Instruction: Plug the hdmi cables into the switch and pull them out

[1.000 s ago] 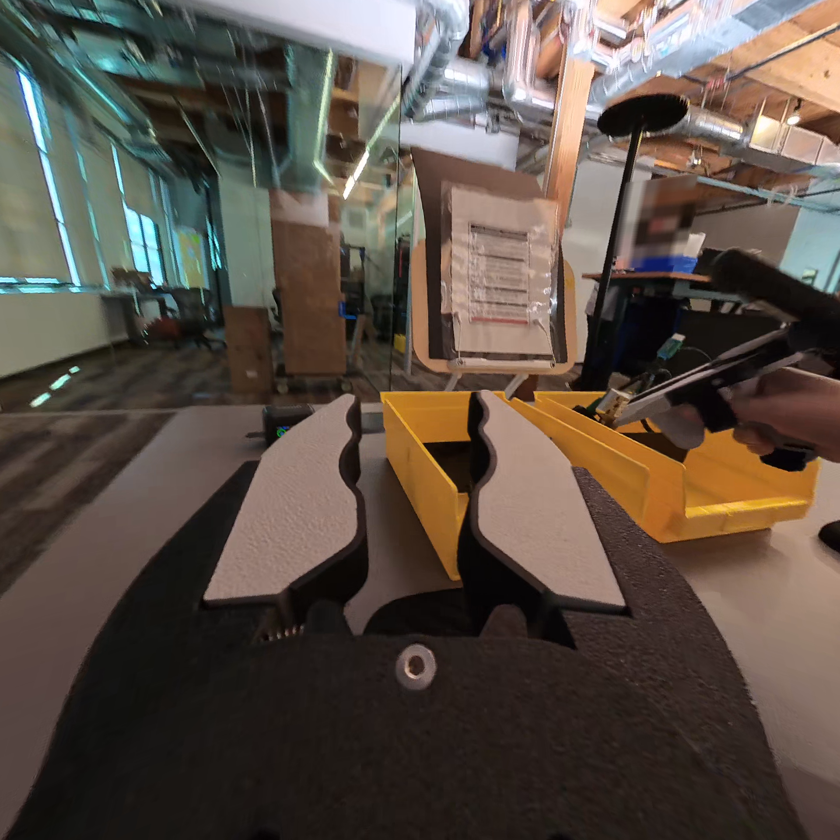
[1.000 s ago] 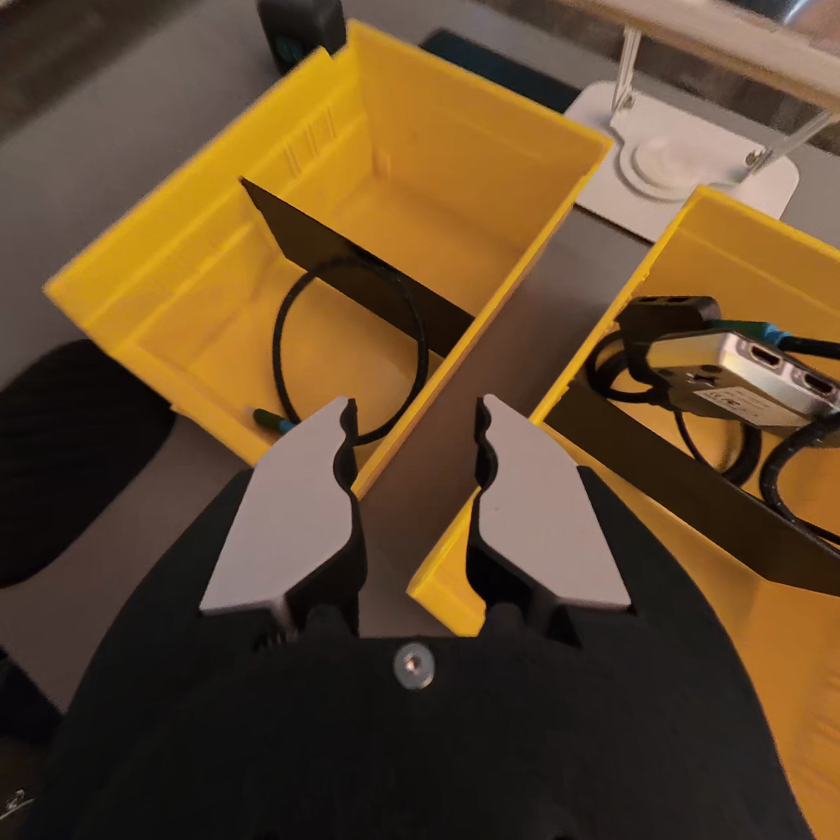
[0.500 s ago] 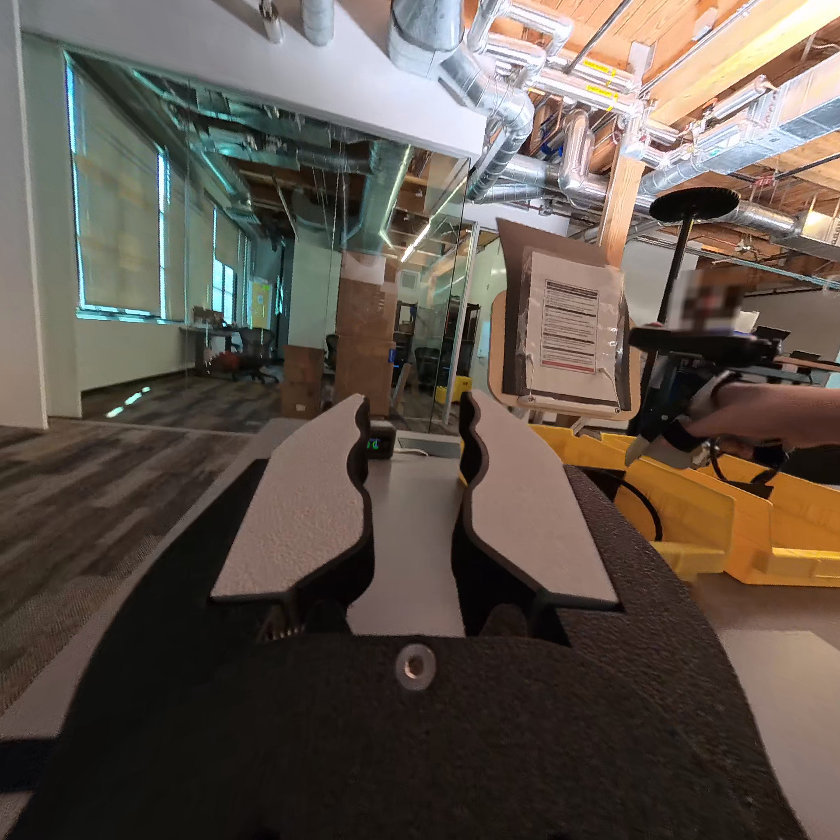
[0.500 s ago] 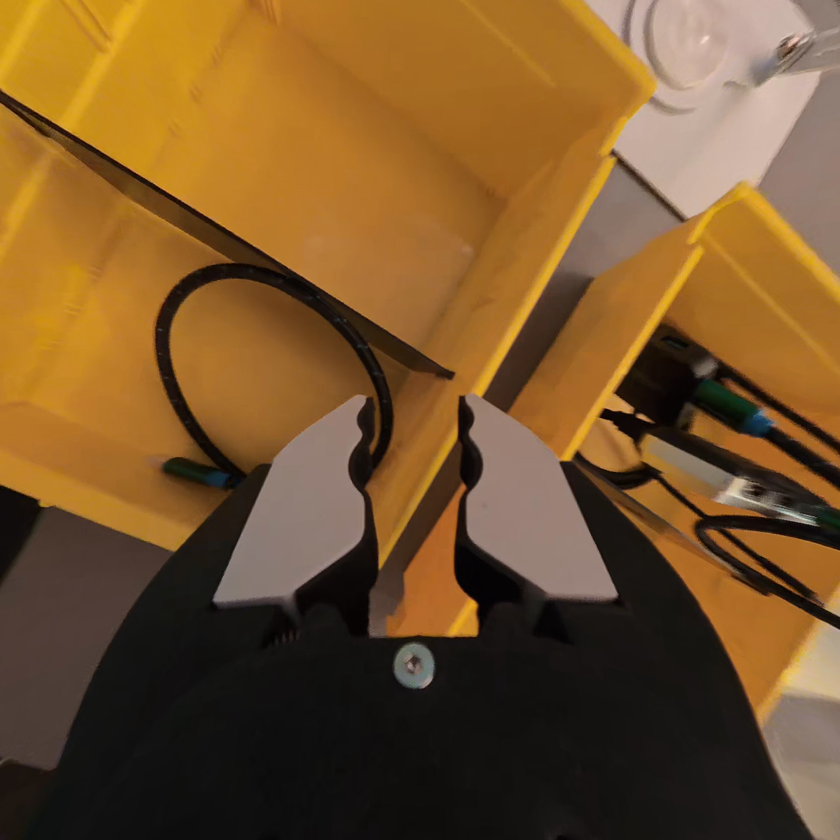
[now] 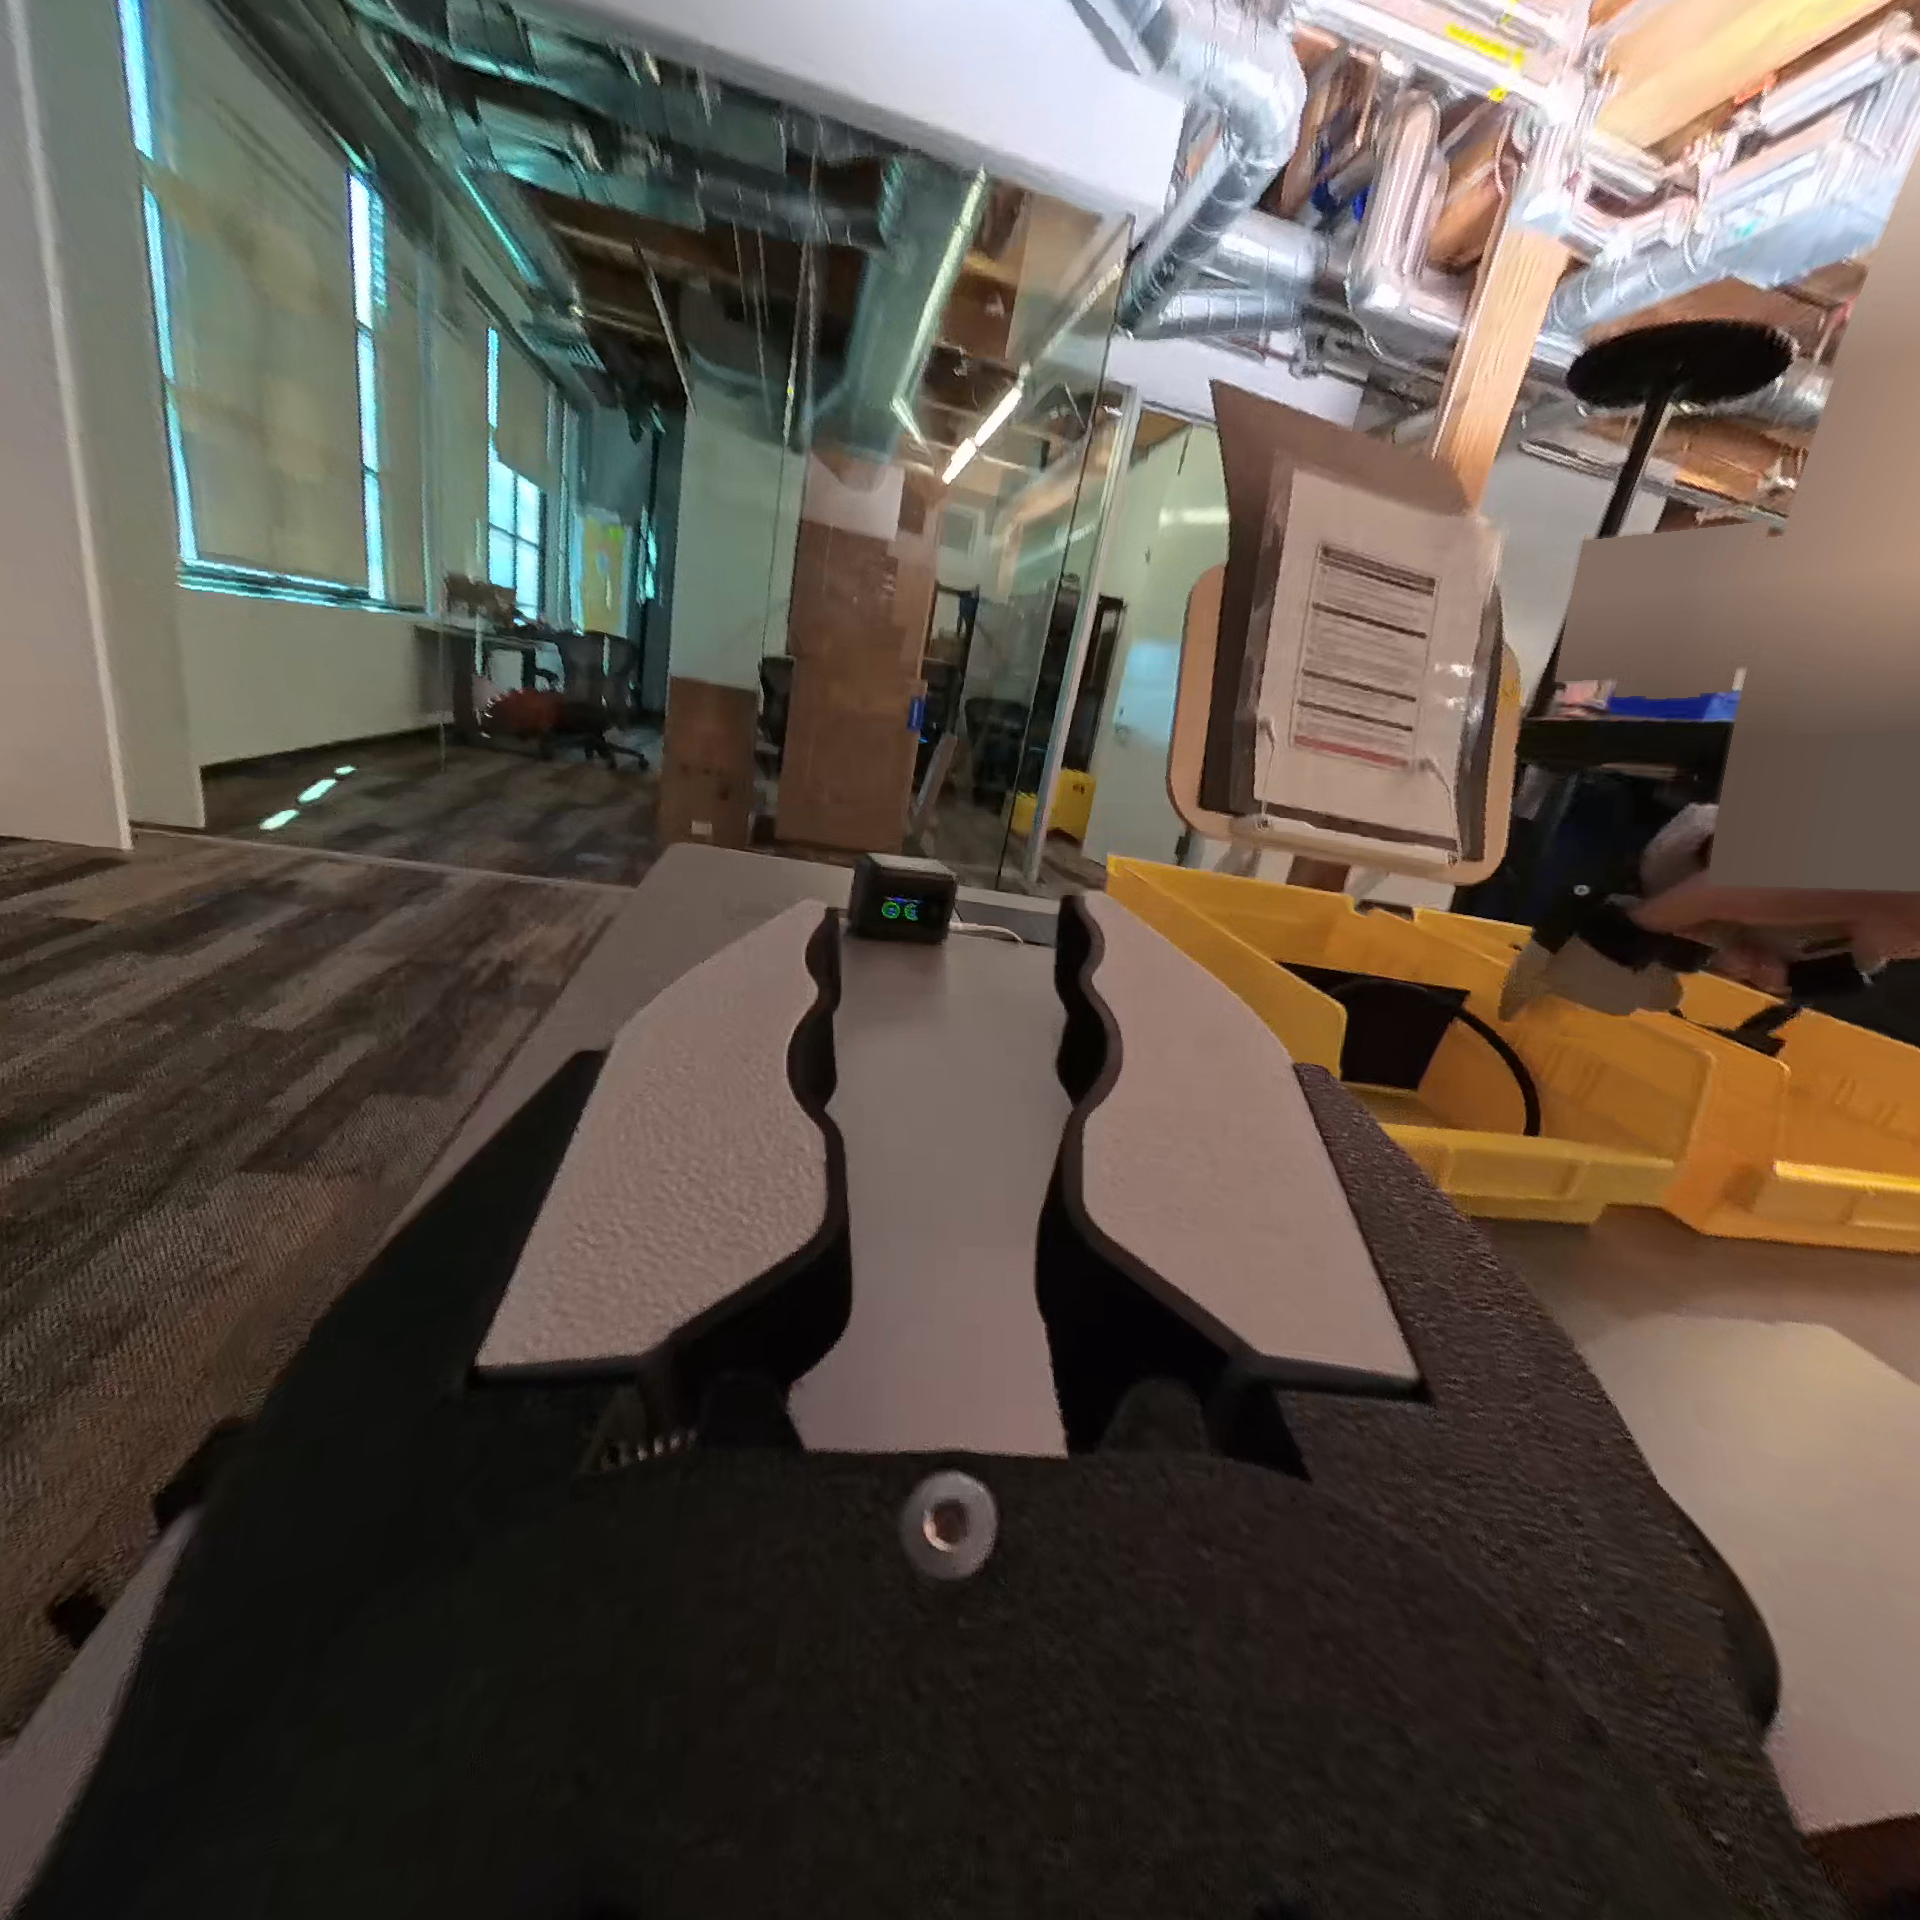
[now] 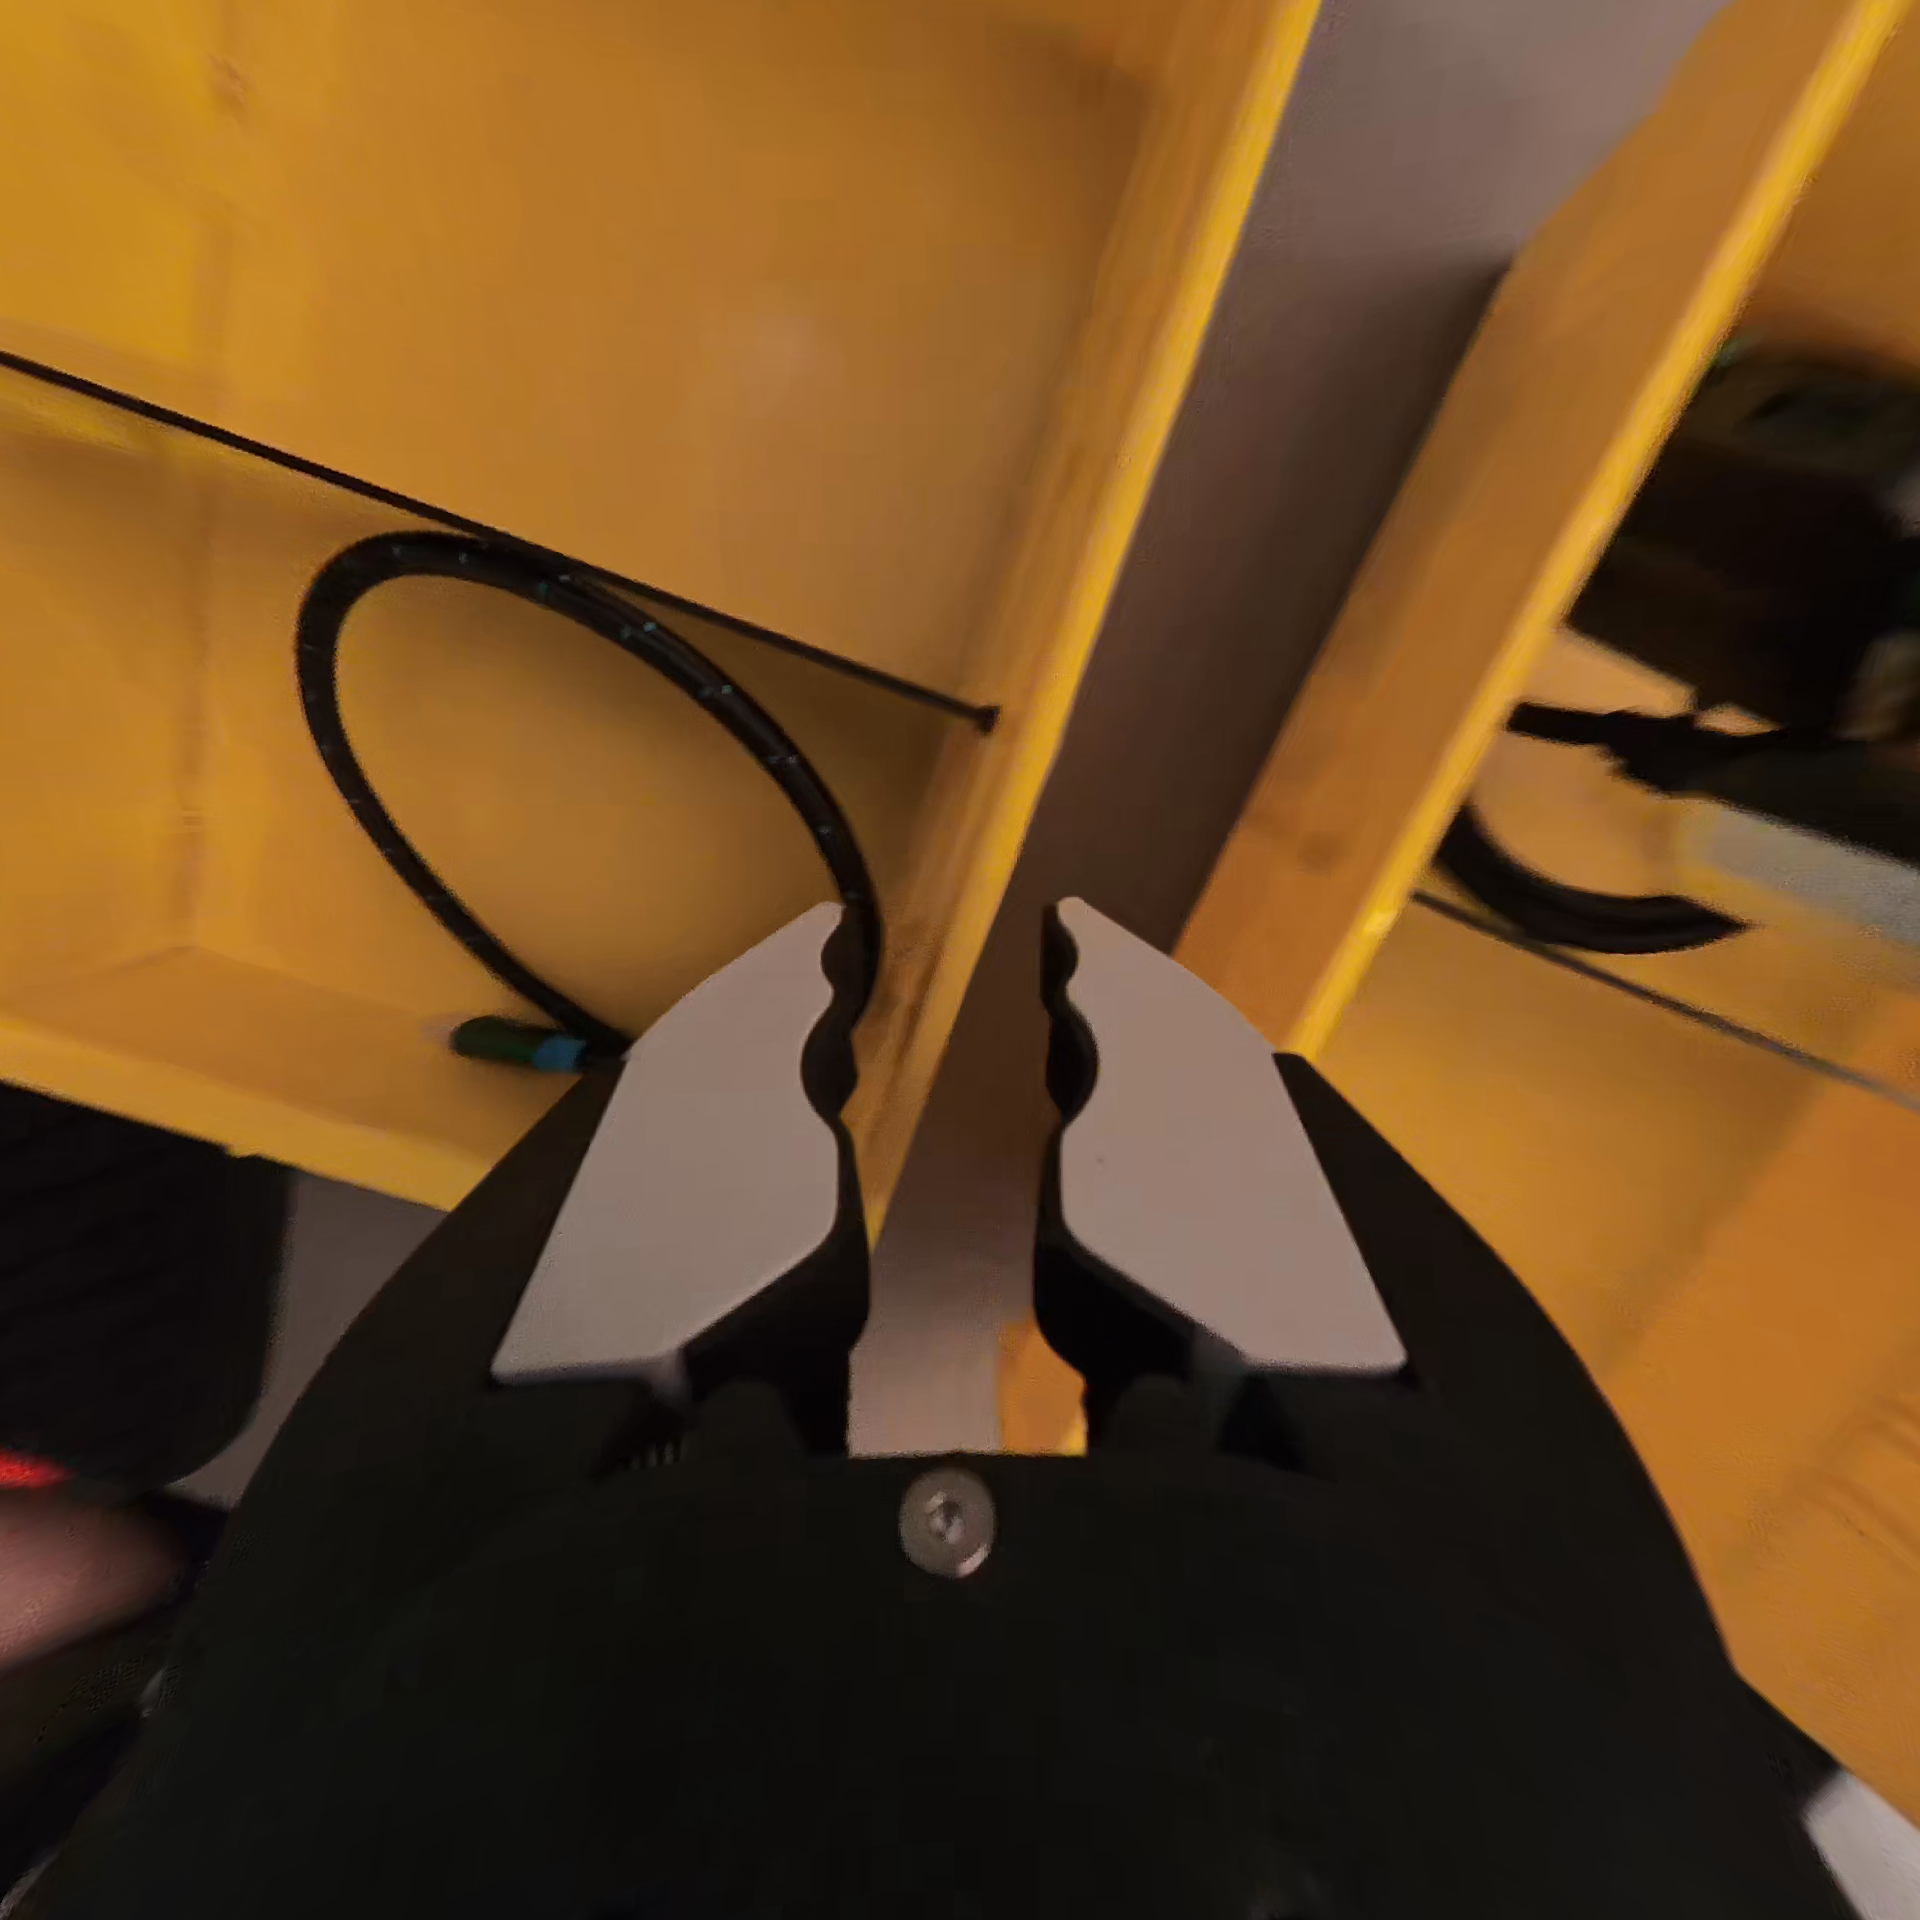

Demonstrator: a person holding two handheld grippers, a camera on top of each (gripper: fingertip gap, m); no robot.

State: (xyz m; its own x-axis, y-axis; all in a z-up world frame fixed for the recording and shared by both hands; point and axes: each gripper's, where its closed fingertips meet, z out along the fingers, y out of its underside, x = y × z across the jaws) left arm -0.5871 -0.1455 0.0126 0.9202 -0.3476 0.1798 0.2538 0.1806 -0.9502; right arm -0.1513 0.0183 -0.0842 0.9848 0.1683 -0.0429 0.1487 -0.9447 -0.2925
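Note:
A black cable [image 6: 353,790] with a green-blue plug [image 6: 520,1037] lies coiled in the left yellow bin [image 6: 582,260], in front of a black divider. My right gripper [image 6: 943,920] is open and empty, low over this bin's right wall, its left finger beside the cable loop. The right yellow bin [image 6: 1558,436] holds the blurred switch [image 6: 1808,852] and more black cables. My left gripper [image 5: 943,914] is open and empty above the grey table [image 5: 1714,1403], left of both bins. The left wrist view shows the cable [image 5: 1496,1039] and the right gripper [image 5: 1558,971] over the bins.
A small black device [image 5: 902,912] with a green-lit screen sits at the table's far edge, ahead of my left gripper. A paper sheet on a stand [image 5: 1361,665] rises behind the bins. The table's left edge [image 5: 582,997] drops to carpeted floor. The grippers' ends are close to 50 cm from one another.
My right gripper has dropped closer to the left bin's right wall and the cable loop. My left gripper has swung left, away from the bins, and its jaws have opened a little wider.

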